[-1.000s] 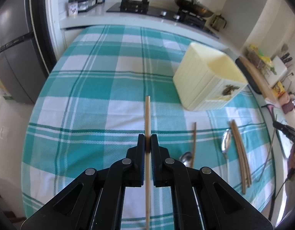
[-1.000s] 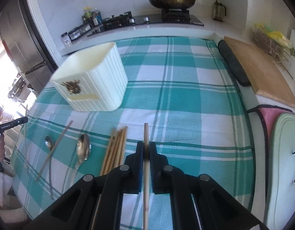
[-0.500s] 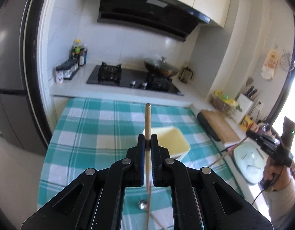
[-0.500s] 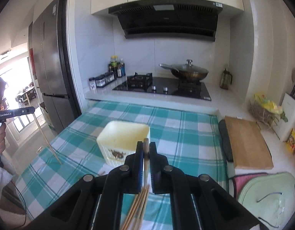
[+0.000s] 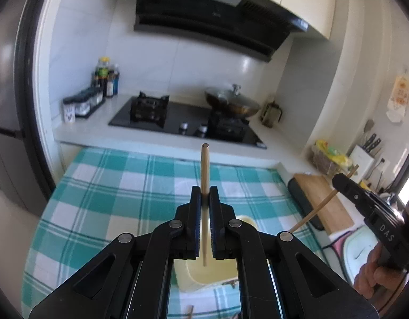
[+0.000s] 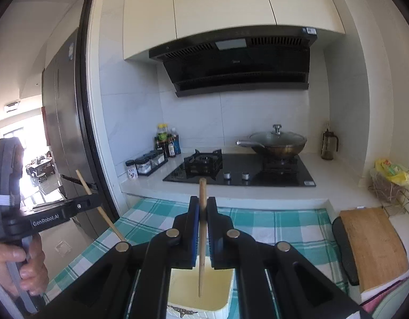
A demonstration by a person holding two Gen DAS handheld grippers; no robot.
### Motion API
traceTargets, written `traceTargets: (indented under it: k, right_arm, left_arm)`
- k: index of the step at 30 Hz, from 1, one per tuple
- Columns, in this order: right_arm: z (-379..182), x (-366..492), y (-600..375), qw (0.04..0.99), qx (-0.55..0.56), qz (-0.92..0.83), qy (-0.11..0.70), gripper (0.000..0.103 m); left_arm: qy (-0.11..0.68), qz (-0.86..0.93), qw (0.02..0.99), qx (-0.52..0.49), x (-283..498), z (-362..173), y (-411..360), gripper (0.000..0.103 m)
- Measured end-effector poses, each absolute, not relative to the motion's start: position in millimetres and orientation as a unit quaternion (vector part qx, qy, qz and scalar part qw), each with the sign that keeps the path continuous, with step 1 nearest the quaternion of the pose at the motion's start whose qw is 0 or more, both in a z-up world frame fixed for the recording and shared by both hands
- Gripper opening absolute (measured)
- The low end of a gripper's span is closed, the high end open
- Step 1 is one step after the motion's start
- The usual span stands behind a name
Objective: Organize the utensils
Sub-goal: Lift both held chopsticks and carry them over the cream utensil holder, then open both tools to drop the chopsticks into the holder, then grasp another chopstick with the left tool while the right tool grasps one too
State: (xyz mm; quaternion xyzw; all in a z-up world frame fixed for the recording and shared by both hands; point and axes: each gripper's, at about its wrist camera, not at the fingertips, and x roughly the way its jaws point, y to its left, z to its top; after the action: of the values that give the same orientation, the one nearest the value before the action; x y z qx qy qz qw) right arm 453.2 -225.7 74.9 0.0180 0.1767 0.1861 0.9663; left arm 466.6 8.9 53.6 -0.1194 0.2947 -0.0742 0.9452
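Two chopsticks (image 5: 205, 170) (image 6: 202, 194), each clamped upright between closed jaws, above the cream holder (image 6: 217, 287).

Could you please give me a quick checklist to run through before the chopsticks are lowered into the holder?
1. Left gripper shut on its chopstick: ok.
2. Right gripper shut on its chopstick: ok.
3. Left chopstick's lower tip in line with the holder opening: ok.
4. Right chopstick's lower tip in line with the holder opening: ok.
5. Tips already inside the holder: cannot tell.
6. Holder free of other utensils: cannot tell, the grippers hide much of it.
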Motion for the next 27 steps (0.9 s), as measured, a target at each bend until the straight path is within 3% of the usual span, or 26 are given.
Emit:
traceTargets:
  k: [9,10,11,12,13,14,16,20,23,27]
  right_arm:
    - [-15.1,504.8,-219.6,0.926,0.036,0.172,0.333,0.006]
    - [-19.5,506.4,-222.5,0.924,0.040,0.171,0.340,0.008]
    - [-20.5,505.0,-225.0,0.925,0.041,0.168,0.338,0.010]
    - [-18.6,500.7,-227.6,0.929,0.040,0.162,0.331,0.011]
    - [-15.3,494.3,-229.6,0.932,0.040,0.161,0.322,0.025]
    - [-9.7,486.5,-233.1,0.936,0.042,0.161,0.309,0.044]
    - [6.2,459.1,-243.3,0.948,0.042,0.163,0.271,0.053]
    - [18.5,402.0,-261.6,0.956,0.001,0.167,0.241,0.054]
    - [-2.2,354.0,-281.3,0.956,-0.022,0.160,0.246,0.061]
    - [-60.5,298.6,-308.1,0.958,-0.030,0.107,0.263,0.061]
  left_arm:
    - [0.390,-0.077,0.912,-0.104,488.0,-15.7,-6.3,0.006]
    - [0.393,-0.080,0.909,-0.110,484.9,-16.1,-3.6,0.016]
    - [0.393,-0.084,0.908,-0.113,481.1,-14.9,-1.8,0.035]
    - [0.389,-0.088,0.909,-0.117,473.9,-11.4,2.5,0.045]
    - [0.383,-0.091,0.911,-0.119,465.5,-7.7,6.7,0.059]
    - [0.374,-0.097,0.914,-0.121,452.6,-2.8,12.6,0.065]
    - [0.368,-0.119,0.914,-0.123,428.0,1.4,22.8,0.071]
    - [0.382,-0.123,0.911,-0.093,366.7,-18.2,42.5,0.080]
    - [0.397,-0.096,0.910,-0.067,316.5,-64.0,52.7,0.082]
    - [0.427,-0.040,0.901,-0.069,275.4,-125.2,61.6,0.082]
